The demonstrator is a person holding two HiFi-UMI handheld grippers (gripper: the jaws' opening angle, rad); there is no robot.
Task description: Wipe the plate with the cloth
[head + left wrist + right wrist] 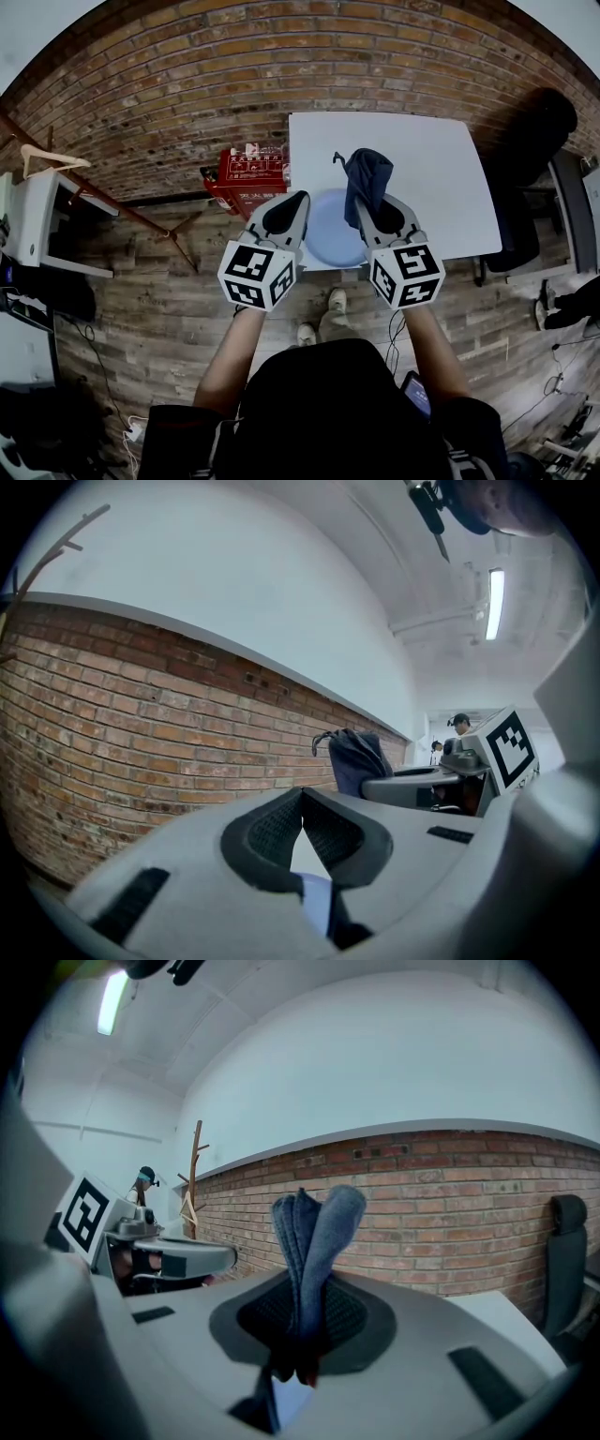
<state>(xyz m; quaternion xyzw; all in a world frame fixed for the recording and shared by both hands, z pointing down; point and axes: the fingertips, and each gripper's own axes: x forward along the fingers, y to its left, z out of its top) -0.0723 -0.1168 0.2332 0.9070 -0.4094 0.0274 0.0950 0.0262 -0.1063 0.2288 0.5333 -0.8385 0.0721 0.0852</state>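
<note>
A round pale blue plate (330,234) lies at the near edge of the white table (422,169), between my two grippers. My right gripper (362,202) is shut on a dark blue cloth (367,176), which stands folded above its jaws (317,1232) at the plate's far right rim. My left gripper (301,198) hovers at the plate's left rim, its jaws shut tip to tip with nothing between them (302,795). A sliver of the plate (316,900) shows below its pads. From the left gripper view the cloth (356,759) hangs beyond the right gripper.
A red fire-extinguisher box (246,174) stands on the wooden floor just left of the table. A black chair (536,131) sits at the table's right. A brick wall (281,56) runs behind. The person's shoes (336,302) are under the near edge.
</note>
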